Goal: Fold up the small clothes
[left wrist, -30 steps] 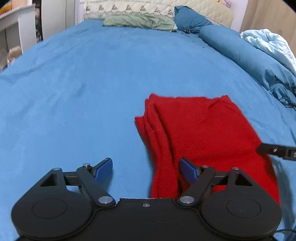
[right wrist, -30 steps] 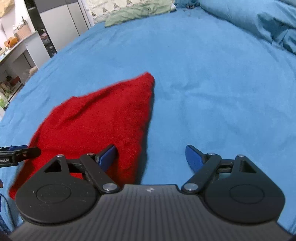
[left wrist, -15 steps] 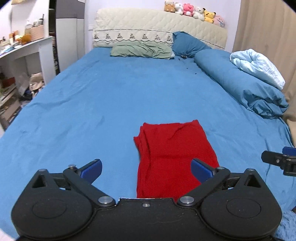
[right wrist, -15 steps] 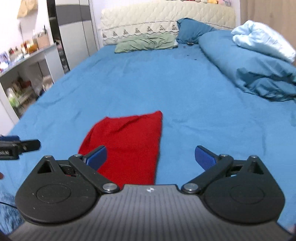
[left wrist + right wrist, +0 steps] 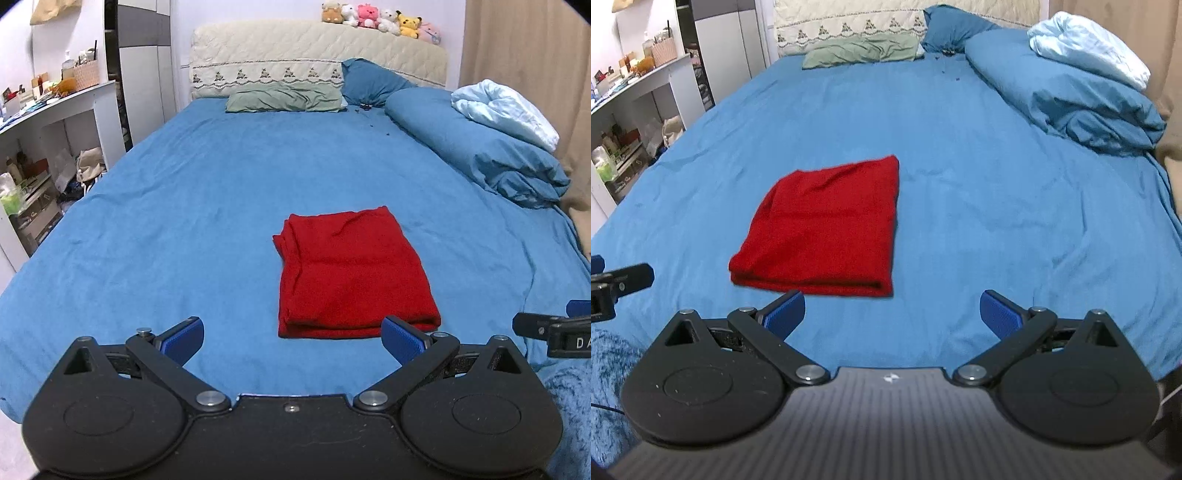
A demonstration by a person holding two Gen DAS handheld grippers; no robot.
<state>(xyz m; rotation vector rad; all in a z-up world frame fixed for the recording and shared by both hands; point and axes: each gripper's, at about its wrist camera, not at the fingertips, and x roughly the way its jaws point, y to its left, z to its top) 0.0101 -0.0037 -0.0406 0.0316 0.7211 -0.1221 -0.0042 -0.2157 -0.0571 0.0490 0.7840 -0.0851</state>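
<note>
A red garment (image 5: 351,273) lies folded into a neat rectangle on the blue bed sheet (image 5: 184,221). It also shows in the right wrist view (image 5: 827,225), left of centre. My left gripper (image 5: 293,338) is open and empty, held back from the garment's near edge. My right gripper (image 5: 892,314) is open and empty, also back from the near edge and a little to the garment's right. Each gripper's tip shows at the edge of the other's view.
A rolled blue duvet (image 5: 480,155) with a pale blue blanket (image 5: 506,110) lies along the bed's right side. A green pillow (image 5: 284,96) and a blue pillow (image 5: 369,83) sit by the headboard. White shelves (image 5: 44,147) stand at the left.
Both grippers have pulled back and up from the red garment, which now looks smaller and lies untouched. The jaws stay open.
</note>
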